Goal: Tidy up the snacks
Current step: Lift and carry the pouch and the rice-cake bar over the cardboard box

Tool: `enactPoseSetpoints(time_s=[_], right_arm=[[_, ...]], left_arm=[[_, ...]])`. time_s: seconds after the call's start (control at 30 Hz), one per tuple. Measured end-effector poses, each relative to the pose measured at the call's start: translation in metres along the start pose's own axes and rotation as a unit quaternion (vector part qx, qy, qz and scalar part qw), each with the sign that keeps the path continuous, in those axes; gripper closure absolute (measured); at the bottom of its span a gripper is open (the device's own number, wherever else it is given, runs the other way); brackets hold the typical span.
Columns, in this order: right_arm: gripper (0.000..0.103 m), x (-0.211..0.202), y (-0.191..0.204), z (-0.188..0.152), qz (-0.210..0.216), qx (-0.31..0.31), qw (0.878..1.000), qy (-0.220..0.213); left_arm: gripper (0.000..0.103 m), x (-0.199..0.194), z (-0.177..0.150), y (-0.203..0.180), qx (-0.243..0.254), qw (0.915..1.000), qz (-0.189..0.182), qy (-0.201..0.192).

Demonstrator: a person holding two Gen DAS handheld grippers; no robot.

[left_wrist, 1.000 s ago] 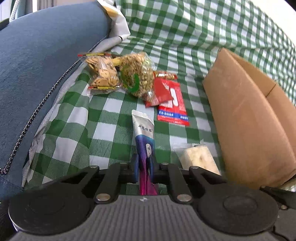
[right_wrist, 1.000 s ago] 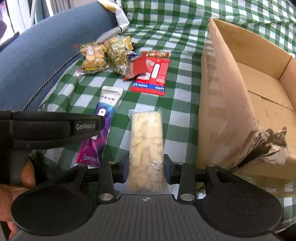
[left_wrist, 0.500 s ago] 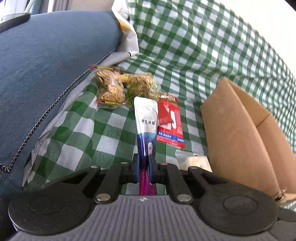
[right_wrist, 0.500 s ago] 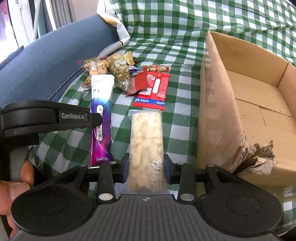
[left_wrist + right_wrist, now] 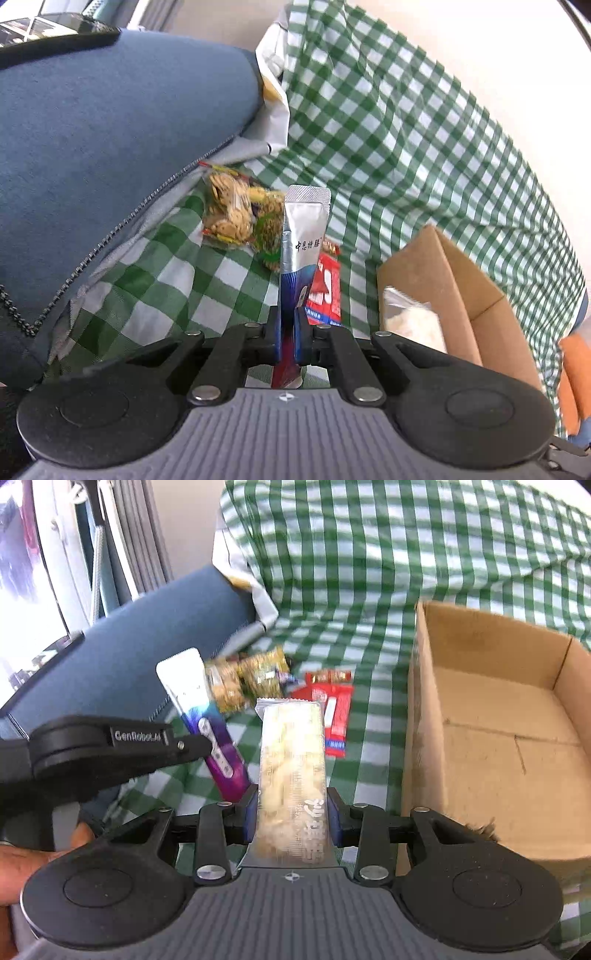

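My left gripper (image 5: 287, 334) is shut on a silver and purple stick packet (image 5: 303, 236) and holds it upright above the cloth; both also show in the right wrist view, gripper (image 5: 207, 744), packet (image 5: 201, 707). My right gripper (image 5: 291, 821) is shut on a clear pack of pale biscuits (image 5: 291, 760), lifted, to the left of the open cardboard box (image 5: 491, 716). That pack shows blurred in the left wrist view (image 5: 410, 317). Cookie and nut bags (image 5: 236, 218) and red packets (image 5: 325, 291) lie on the checked cloth.
A blue cushion (image 5: 110, 155) rises on the left. The green checked cloth (image 5: 406, 147) covers the seat and back. The box (image 5: 443, 288) stands on the right, its near corner torn (image 5: 476, 829). A hand (image 5: 33, 853) holds the left gripper.
Both grippers have lifted their packets up off the cloth. The views have tilted upward and the snack pile now lies further below.
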State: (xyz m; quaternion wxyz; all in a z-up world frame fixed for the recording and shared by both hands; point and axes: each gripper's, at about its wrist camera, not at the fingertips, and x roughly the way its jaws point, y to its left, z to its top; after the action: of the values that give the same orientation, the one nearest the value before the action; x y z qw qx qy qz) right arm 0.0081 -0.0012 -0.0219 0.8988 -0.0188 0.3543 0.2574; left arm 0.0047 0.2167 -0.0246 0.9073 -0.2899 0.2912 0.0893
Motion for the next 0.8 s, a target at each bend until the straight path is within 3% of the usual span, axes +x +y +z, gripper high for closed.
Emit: enactPoseSetpoints(time_s=[0.47,0.8], right_arm=[[0.065,-0.049,-0.027,0.023,0.008,0.025,0.995,-0.094],[0.065,-0.077,-0.056,0.033,-0.019,0.035,0.988,-0.151]], left_arm=[[0.097,-0.029,0.014,-0.007,-0.01,0.9993,-0.024,-0.026],[0.097,-0.039,0.02,-0.053,0.009,0.9971,-0.065,-0.039]])
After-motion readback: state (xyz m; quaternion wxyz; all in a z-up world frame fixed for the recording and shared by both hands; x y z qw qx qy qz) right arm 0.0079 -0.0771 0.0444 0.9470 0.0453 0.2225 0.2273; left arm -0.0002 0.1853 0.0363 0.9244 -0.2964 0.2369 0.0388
